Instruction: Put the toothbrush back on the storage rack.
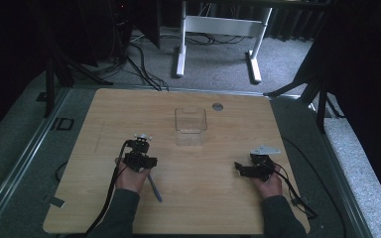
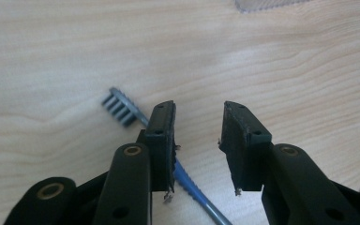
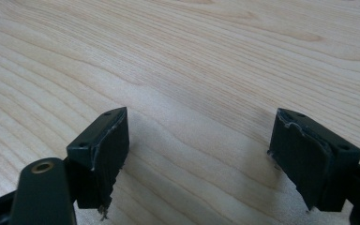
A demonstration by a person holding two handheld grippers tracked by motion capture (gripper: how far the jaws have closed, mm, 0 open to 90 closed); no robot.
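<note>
A toothbrush [image 2: 121, 108] with grey bristles and a blue handle lies flat on the wooden table [image 1: 213, 198]. My left gripper [image 2: 197, 136] hangs low over it, open. The brush's neck runs under the left-hand jaw, and the handle comes out low in the gap between the jaws; neither pad presses on it. In the high view the handle [image 1: 155, 189] sticks out toward the person from under the left gripper [image 1: 140, 157]. My right gripper [image 3: 199, 150] stands wide open over bare wood, with nothing between its jaws; in the high view it [image 1: 243, 168] rests at the right, pointing left.
A clear, square plastic container [image 1: 190, 126] stands at the middle of the table, beyond both grippers; its near corner [image 2: 262, 3] shows at the top of the left gripper view. A round grey cap [image 1: 218, 106] sits in the tabletop near the far edge.
</note>
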